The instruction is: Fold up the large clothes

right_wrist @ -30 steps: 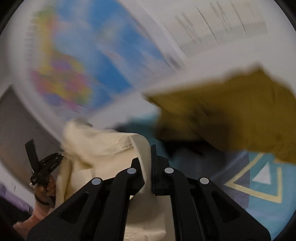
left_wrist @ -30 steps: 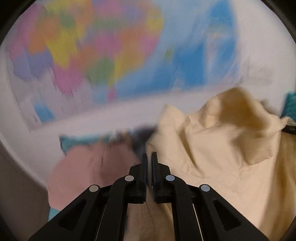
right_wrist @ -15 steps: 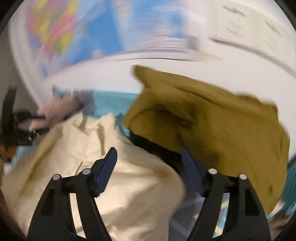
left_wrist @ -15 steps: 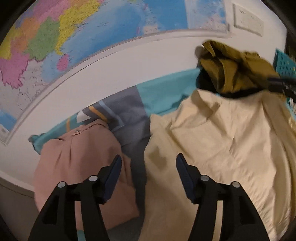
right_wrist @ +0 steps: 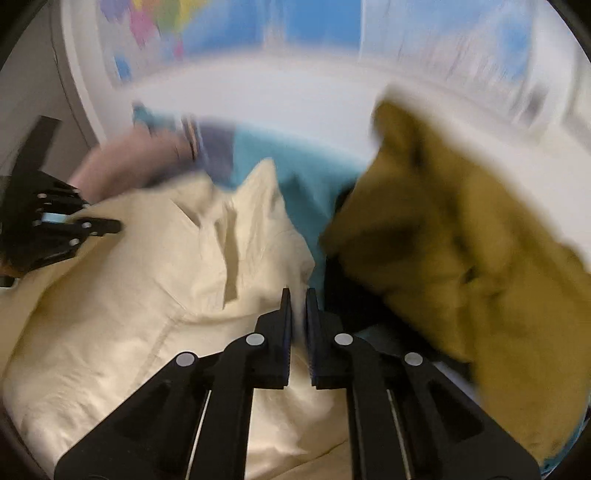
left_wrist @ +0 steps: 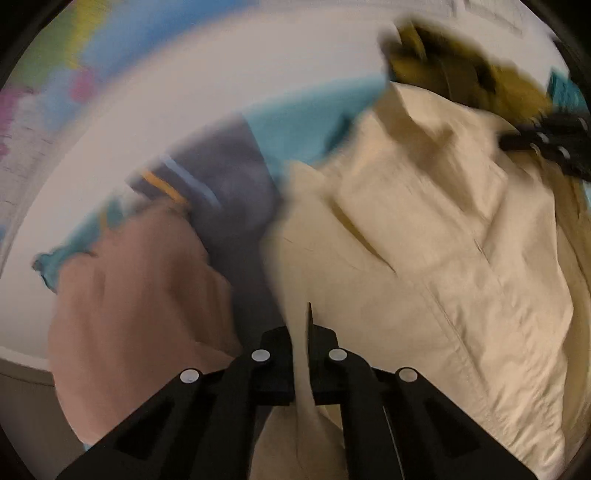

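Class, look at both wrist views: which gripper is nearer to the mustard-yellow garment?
Right. The right gripper sits just beside the mustard-yellow garment, at the cream garment's near edge; the left gripper grips that cream garment's far side.

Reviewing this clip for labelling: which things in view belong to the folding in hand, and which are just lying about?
In the job:
- cream garment
- left gripper, shut on its edge
- right gripper, shut on its edge

Lying about:
- pink garment
- olive garment
- teal and grey bedcover
- wall map

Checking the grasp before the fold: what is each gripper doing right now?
Left gripper: closed on an edge of the cream garment; jaws just closed.
Right gripper: closed on the cream garment's edge too; jaws just closed.
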### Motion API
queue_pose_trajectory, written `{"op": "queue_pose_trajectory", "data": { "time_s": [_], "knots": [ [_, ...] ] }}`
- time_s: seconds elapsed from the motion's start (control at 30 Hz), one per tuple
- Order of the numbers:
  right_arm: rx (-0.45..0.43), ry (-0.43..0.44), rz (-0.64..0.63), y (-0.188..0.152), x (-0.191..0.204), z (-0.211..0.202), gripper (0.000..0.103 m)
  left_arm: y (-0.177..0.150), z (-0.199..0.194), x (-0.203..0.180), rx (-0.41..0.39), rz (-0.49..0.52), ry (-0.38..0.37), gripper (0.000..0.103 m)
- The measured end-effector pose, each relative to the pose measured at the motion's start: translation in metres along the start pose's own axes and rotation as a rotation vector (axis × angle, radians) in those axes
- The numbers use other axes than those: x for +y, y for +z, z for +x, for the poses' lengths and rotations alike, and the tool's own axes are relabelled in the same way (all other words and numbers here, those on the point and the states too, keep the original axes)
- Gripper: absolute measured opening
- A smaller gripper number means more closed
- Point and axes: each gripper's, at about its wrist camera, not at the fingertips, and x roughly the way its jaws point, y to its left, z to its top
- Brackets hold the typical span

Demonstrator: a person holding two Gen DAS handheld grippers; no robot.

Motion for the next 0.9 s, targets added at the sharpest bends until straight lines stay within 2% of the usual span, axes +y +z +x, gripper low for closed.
{"op": "queue_pose_trajectory", "data": {
  "time_s": [0.03, 0.1, 0.17, 0.2, 0.27, 0.3, 0.37, 0.4, 0.47, 0.53, 0.57, 0.63, 0.67, 0.77, 0.8, 0.9],
  "knots": [
    [-0.042, -0.015, 0.0, 0.005, 0.0, -0.014, 0.007, 0.009, -0.013, 0.007, -0.036, -0.033, -0.024, 0.002],
    [-0.132, -0.061, 0.011, 0.018, -0.005, -0.038, 0.007, 0.026, -0.035, 0.014, -0.115, -0.049, -0.007, 0.002],
    [-0.192, -0.061, 0.103, 0.032, -0.027, -0.05, 0.007, 0.043, -0.051, 0.016, -0.18, -0.052, 0.023, 0.002],
    [-0.197, -0.079, 0.121, 0.035, -0.033, -0.046, 0.007, 0.053, -0.055, 0.018, -0.209, -0.058, 0.038, 0.003],
    [-0.169, -0.148, 0.163, 0.038, -0.047, -0.027, 0.007, 0.067, -0.049, 0.018, -0.244, -0.04, 0.104, 0.015],
    [-0.151, -0.164, 0.18, 0.038, -0.051, -0.016, 0.007, 0.071, -0.041, 0.02, -0.232, -0.046, 0.155, 0.026],
    [-0.104, -0.183, 0.226, 0.032, -0.057, 0.009, 0.009, 0.069, -0.017, 0.018, -0.169, -0.01, 0.22, 0.026],
    [-0.085, -0.173, 0.238, 0.027, -0.057, 0.02, 0.012, 0.065, -0.01, 0.022, -0.15, -0.019, 0.215, 0.026],
    [-0.092, -0.209, 0.213, 0.024, -0.05, 0.024, 0.021, 0.049, -0.013, 0.027, -0.146, -0.034, 0.186, 0.026],
    [-0.096, -0.227, 0.212, 0.023, -0.045, 0.02, 0.029, 0.031, -0.029, 0.031, -0.179, -0.039, 0.17, 0.04],
    [-0.105, -0.233, 0.218, 0.025, -0.042, 0.016, 0.034, 0.023, -0.038, 0.031, -0.196, -0.036, 0.163, 0.042],
    [-0.139, -0.219, 0.218, 0.027, -0.037, 0.005, 0.047, -0.001, -0.062, 0.026, -0.216, -0.02, 0.097, 0.056],
    [-0.161, -0.21, 0.22, 0.027, -0.035, -0.005, 0.056, -0.017, -0.076, 0.021, -0.231, -0.012, 0.053, 0.058],
    [-0.217, -0.126, 0.206, 0.01, -0.017, -0.046, 0.061, -0.049, -0.098, -0.01, -0.212, 0.037, -0.037, 0.073],
    [-0.224, -0.109, 0.2, 0.009, -0.015, -0.055, 0.065, -0.062, -0.102, -0.023, -0.19, 0.068, -0.071, 0.076],
    [-0.243, -0.055, 0.137, -0.016, 0.019, -0.085, 0.077, -0.091, -0.107, -0.057, -0.152, 0.132, -0.101, 0.082]
  ]
}}
